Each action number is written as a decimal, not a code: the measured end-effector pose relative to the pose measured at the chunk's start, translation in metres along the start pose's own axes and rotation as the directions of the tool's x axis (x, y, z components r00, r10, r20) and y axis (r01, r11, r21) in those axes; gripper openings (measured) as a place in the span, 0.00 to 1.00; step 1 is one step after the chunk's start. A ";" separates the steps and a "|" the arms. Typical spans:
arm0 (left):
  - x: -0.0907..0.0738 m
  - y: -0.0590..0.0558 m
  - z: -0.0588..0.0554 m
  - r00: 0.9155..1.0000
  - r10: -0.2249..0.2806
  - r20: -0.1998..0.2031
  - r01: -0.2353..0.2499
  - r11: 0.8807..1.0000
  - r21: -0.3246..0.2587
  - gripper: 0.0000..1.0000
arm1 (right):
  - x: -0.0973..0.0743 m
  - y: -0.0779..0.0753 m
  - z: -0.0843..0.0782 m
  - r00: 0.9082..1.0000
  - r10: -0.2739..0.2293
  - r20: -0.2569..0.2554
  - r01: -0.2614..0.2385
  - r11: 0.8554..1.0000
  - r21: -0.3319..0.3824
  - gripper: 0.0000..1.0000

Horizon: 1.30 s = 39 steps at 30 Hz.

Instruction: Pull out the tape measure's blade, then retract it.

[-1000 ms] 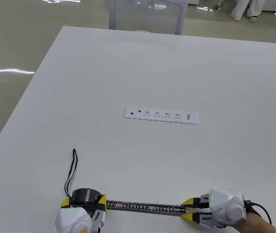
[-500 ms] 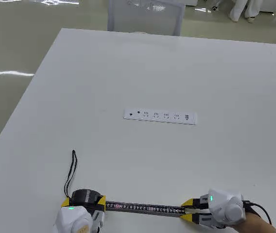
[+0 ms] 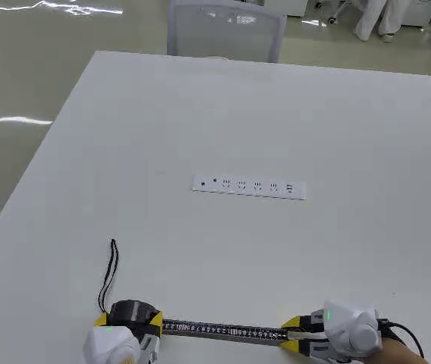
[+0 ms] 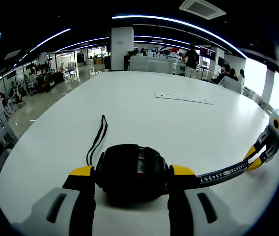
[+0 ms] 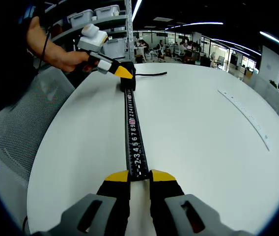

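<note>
A black tape measure case [image 3: 130, 312] [image 4: 132, 168] lies near the table's front edge, and my left gripper [image 3: 128, 332] [image 4: 132, 172] is shut on it. A black wrist strap [image 3: 110, 271] [image 4: 97, 138] trails from the case across the table. The dark blade [image 3: 223, 331] [image 5: 132, 137] [image 4: 223, 173] runs straight to the right from the case. My right gripper [image 3: 291, 337] [image 5: 139, 176] is shut on the blade's end, its yellow tips either side of it. The case also appears far off in the right gripper view [image 5: 128, 81], held by the left gripper [image 5: 117, 70].
A white power strip [image 3: 249, 186] [image 4: 182, 98] [image 5: 245, 115] lies flat mid-table, well beyond the blade. A grey chair [image 3: 225, 29] stands at the table's far edge. The white tabletop [image 3: 276, 114] stretches wide behind and to the right.
The head camera has tilted, so everything sits lower in the picture. Blade length between the two grippers looks about the same.
</note>
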<state>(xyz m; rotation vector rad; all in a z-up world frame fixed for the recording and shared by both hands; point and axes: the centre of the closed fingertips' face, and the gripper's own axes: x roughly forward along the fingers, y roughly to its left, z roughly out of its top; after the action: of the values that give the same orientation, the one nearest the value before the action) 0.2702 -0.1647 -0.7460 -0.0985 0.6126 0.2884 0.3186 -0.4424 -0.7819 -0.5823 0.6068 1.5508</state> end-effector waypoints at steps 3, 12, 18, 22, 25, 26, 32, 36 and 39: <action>0.000 0.000 0.001 1.000 0.004 0.010 -0.004 1.000 -0.010 0.59 | 0.001 0.000 0.002 1.000 -0.003 0.002 0.003 1.000 -0.002 0.13; 0.005 -0.004 0.001 0.999 0.032 -0.012 -0.031 0.996 0.085 0.63 | 0.000 0.000 0.004 1.000 -0.009 0.004 0.009 1.000 -0.007 0.13; 0.007 -0.002 -0.001 0.999 0.040 -0.018 -0.039 0.996 0.081 0.64 | -0.001 0.000 0.005 1.000 -0.016 0.005 0.016 1.000 -0.005 0.13; 0.007 -0.001 -0.002 0.999 0.037 -0.019 -0.035 0.996 0.079 0.62 | -0.001 0.000 0.005 1.000 -0.018 0.005 0.018 1.000 -0.007 0.13; 0.007 -0.001 -0.001 0.999 0.042 -0.020 -0.041 0.997 0.066 0.61 | -0.002 0.000 0.006 1.000 -0.020 0.007 0.020 1.000 -0.005 0.13; 0.006 -0.001 -0.001 0.999 0.041 -0.021 -0.039 0.997 0.068 0.61 | -0.002 0.000 0.006 1.000 -0.020 0.008 0.020 1.000 -0.005 0.13; 0.007 -0.001 -0.002 0.999 0.030 -0.024 -0.029 0.997 0.067 0.60 | 0.002 0.001 0.011 1.000 -0.013 0.011 0.013 1.000 -0.012 0.13; 0.006 -0.001 -0.002 0.999 0.027 -0.024 -0.025 0.997 0.070 0.60 | 0.003 0.002 0.013 1.000 -0.010 0.012 0.010 1.000 -0.014 0.13; 0.006 -0.001 -0.002 0.999 0.025 -0.024 -0.023 0.997 0.068 0.60 | 0.004 0.002 0.012 1.000 -0.009 0.011 0.010 1.000 -0.015 0.13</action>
<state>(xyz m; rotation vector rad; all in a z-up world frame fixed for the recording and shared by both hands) 0.2744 -0.1643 -0.7510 -0.0294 0.6481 0.2896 0.3163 -0.4313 -0.7754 -0.5864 0.5836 1.5498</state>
